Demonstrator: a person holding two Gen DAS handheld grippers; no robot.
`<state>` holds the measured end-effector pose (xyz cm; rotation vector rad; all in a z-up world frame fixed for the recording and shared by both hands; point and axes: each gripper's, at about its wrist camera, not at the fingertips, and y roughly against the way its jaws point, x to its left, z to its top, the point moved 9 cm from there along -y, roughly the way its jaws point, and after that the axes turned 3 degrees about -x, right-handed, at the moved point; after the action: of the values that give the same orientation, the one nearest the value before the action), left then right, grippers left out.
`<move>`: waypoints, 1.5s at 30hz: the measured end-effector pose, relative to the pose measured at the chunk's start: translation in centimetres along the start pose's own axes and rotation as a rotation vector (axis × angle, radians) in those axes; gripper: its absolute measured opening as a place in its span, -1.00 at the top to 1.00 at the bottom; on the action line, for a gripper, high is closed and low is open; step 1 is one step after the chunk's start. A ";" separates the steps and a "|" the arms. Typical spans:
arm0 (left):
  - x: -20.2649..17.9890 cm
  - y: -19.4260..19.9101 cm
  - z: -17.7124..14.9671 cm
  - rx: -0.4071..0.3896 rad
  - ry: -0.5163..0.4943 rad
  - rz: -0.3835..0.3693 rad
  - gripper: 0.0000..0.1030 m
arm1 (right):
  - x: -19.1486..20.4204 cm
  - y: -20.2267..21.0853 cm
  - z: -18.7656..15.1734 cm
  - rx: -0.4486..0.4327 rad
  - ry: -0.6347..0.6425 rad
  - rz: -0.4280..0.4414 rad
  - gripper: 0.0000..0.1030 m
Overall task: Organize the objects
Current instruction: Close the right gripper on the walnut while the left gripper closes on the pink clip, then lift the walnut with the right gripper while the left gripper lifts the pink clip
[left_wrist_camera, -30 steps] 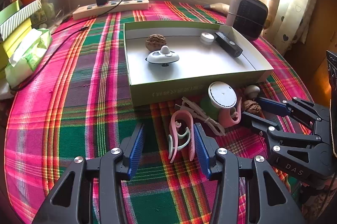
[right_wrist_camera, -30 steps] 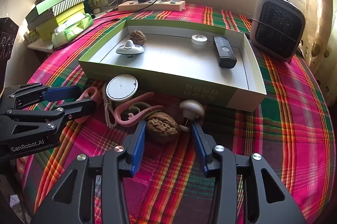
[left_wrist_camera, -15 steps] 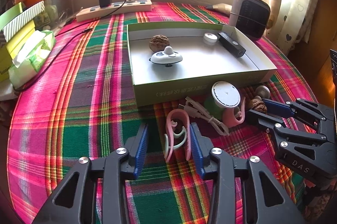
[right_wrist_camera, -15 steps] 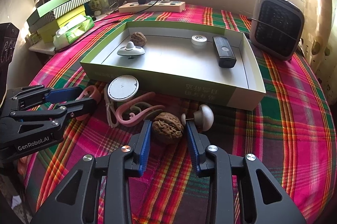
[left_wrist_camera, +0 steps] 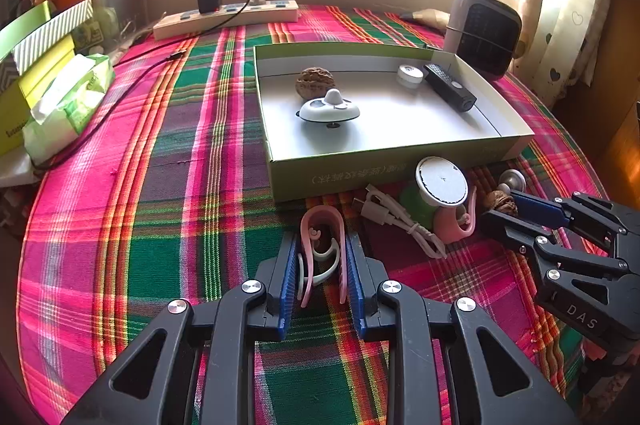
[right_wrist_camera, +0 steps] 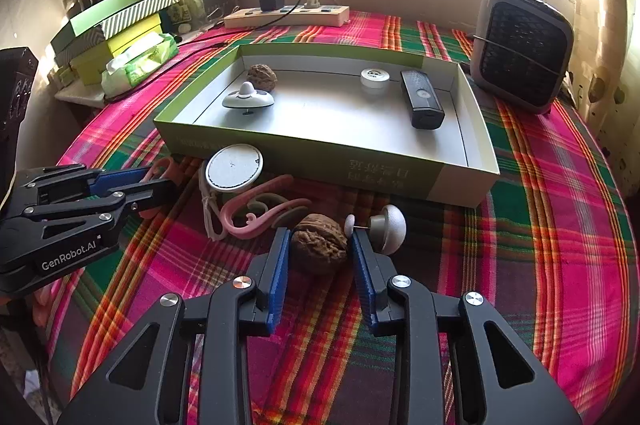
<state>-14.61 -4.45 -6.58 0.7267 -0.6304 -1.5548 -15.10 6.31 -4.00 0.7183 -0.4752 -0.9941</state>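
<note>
We are working at a table covered in a bright plaid tablecloth [left_wrist_camera: 168, 185], holding one gripper in each hand, and both have just come down from wide open to pinch something. A second ago the left gripper [left_wrist_camera: 322, 261] stood well apart around a pink ear hook [left_wrist_camera: 322, 245]; now its jaws are closing and its blue pads touch both sides of the hook, which lies on the cloth just in front of a shallow green box [left_wrist_camera: 400, 169]. The right gripper [right_wrist_camera: 318, 249] has narrowed in the same way, and its jaws, closing too, press on a walnut [right_wrist_camera: 319, 243] resting on the cloth near the box's front wall, with a small grey mushroom-shaped knob [right_wrist_camera: 388, 227] just beside its right pad. Neither hand has shifted from its spot while closing. Inside the box [right_wrist_camera: 320, 161] there already lie a second walnut [right_wrist_camera: 262, 77], a white spinning top [right_wrist_camera: 248, 97], a small white cap [right_wrist_camera: 375, 77] and a black remote [right_wrist_camera: 422, 99]. Outside it, between the two grippers, a round white disc [right_wrist_camera: 234, 167], a white cable [left_wrist_camera: 394, 217] and another pink ear hook [right_wrist_camera: 256, 213] sit in a loose cluster. We judge that both grasps are nearly set, so the hook and the walnut are ready to be lifted over the wall into the box, with the cluster left to clear.
</note>
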 end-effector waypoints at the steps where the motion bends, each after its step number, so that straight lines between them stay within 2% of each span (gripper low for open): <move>1: 0.0 0.0 0.0 0.000 0.000 0.000 0.59 | 0.0 0.0 0.0 0.000 0.000 0.000 0.38; 12: 0.0 0.0 0.0 0.001 0.001 0.001 0.59 | 0.2 0.2 -0.2 -0.002 -0.005 0.012 0.38; 18: 0.0 0.0 0.0 0.000 0.002 0.001 0.59 | 0.4 0.4 -0.5 0.004 -0.028 0.054 0.38; 42: 0.0 0.0 -0.1 -0.001 0.001 0.001 0.59 | 1.7 1.4 -2.2 0.039 0.005 0.085 0.37; 45: 0.0 0.1 -0.1 -0.001 0.003 0.000 0.59 | 1.8 1.7 -2.5 0.043 0.005 0.090 0.23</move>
<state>-14.51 -4.50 -6.60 0.7277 -0.6273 -1.5541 -11.61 6.12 -4.42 0.7317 -0.5211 -0.9002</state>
